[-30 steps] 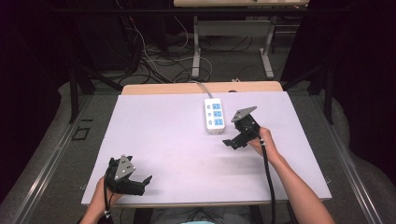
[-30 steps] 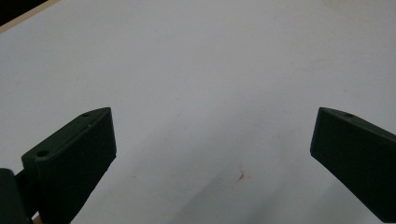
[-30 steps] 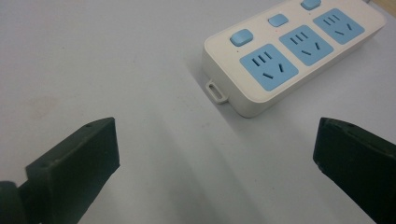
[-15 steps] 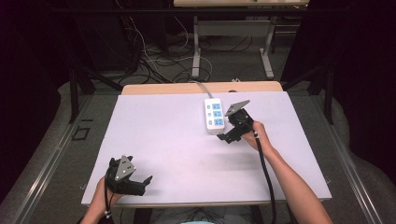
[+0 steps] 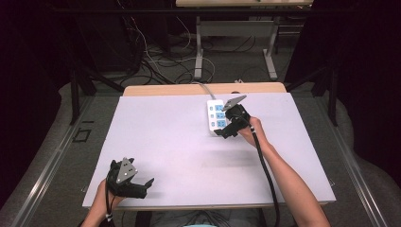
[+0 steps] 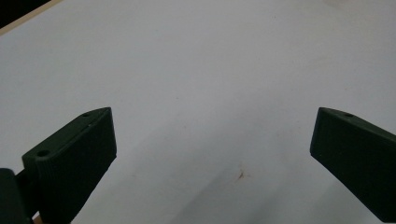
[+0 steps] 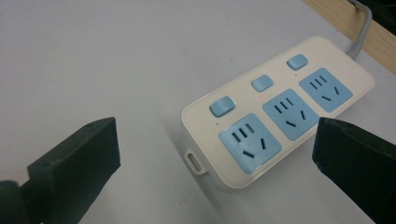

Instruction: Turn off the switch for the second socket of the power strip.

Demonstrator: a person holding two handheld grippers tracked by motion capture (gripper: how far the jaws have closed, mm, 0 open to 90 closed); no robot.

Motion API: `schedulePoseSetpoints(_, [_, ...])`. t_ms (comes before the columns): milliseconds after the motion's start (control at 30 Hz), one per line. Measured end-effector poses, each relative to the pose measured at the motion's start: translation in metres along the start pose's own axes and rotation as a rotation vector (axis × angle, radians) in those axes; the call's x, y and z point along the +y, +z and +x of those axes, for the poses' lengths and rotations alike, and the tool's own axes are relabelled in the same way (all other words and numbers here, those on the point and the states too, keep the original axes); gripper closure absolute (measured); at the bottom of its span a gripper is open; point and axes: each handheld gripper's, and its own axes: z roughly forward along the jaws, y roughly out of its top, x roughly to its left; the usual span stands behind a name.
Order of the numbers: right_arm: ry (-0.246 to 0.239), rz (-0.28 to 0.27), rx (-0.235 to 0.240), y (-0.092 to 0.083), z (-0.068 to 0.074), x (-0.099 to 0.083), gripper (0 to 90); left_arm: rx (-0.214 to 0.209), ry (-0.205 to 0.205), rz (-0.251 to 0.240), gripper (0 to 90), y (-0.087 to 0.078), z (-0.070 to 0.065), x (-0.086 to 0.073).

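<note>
Overhead light floods the white table [image 5: 189, 142] evenly while the room beyond falls into near black. In the high view the picture runs soft and slightly grainy, and a faint blurred shadow lies under the right forearm [image 5: 288, 175]. In the right gripper view the power strip [image 7: 280, 112] reads crisp with a soft sheen, and the near jaws blur. The left gripper view's jaws cast pale, diffuse shadows.

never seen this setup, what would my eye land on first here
First the white power strip with three blue sockets and three blue switches, lying at the far edge of the pale table. The right gripper hovers right by it, jaws wide open. The left gripper sits open at the near left corner.
</note>
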Motion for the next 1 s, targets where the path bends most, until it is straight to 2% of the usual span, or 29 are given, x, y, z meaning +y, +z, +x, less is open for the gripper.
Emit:
schedulePoseSetpoints(100, [0.008, 0.014, -0.004, 0.005, -0.004, 0.003, 0.5, 0.001, 0.001, -0.001, 0.5, 0.000, 0.000, 0.000])
schedulePoseSetpoints(233, [0.004, 0.005, -0.003, 0.010, -0.007, 0.005, 0.6, -0.004, -0.002, -0.002, 0.5, 0.000, 0.000, 0.000])
schedulePoseSetpoints(300, [0.021, 0.000, -0.003, 0.014, -0.008, 0.006, 0.5, -0.003, -0.004, -0.006, 0.5, 0.000, -0.001, 0.000])
schedulePoseSetpoints(333, [0.023, 0.036, 0.007, 0.014, -0.010, 0.008, 0.5, -0.003, -0.004, -0.004, 0.5, 0.000, -0.001, 0.000])
schedulePoseSetpoints(367, [0.028, 0.014, -0.002, 0.017, -0.010, 0.008, 0.5, -0.001, 0.001, -0.003, 0.5, -0.001, 0.000, 0.000])
schedulePoseSetpoints(433, [0.026, 0.032, 0.000, 0.019, -0.013, 0.012, 0.5, -0.002, 0.000, -0.003, 0.5, 0.000, 0.000, 0.000])
schedulePoseSetpoints(600, [0.031, 0.035, 0.007, 0.023, -0.016, 0.017, 0.3, -0.002, -0.001, -0.004, 0.5, 0.000, -0.001, 0.000])
schedulePoseSetpoints(633, [0.038, 0.021, -0.008, 0.025, -0.016, 0.018, 0.2, -0.002, -0.001, -0.005, 0.5, 0.000, -0.001, 0.000])
schedulePoseSetpoints(667, [0.037, 0.042, 0.005, 0.025, -0.016, 0.019, 0.0, -0.003, -0.002, -0.005, 0.5, 0.000, -0.001, 0.000])
schedulePoseSetpoints(733, [0.026, 0.036, -0.007, 0.027, -0.017, 0.022, 0.0, 0.002, -0.003, -0.011, 0.5, 0.000, -0.001, 0.000])
schedulePoseSetpoints(767, [0.029, 0.017, -0.009, 0.030, -0.017, 0.023, 0.0, 0.002, -0.002, -0.011, 0.5, 0.000, -0.001, 0.000])
schedulePoseSetpoints(867, [0.030, 0.033, -0.016, 0.031, -0.018, 0.027, 0.1, 0.001, 0.003, -0.008, 0.4, 0.000, -0.001, 0.000])
schedulePoseSetpoints(933, [0.035, 0.045, -0.021, 0.031, -0.018, 0.028, 0.1, 0.001, 0.003, -0.011, 0.4, 0.000, -0.002, 0.000])
schedulePoseSetpoints(1000, [0.060, 0.032, -0.010, 0.033, -0.020, 0.030, 0.0, -0.008, 0.003, -0.005, 0.3, -0.001, -0.002, 0.001])
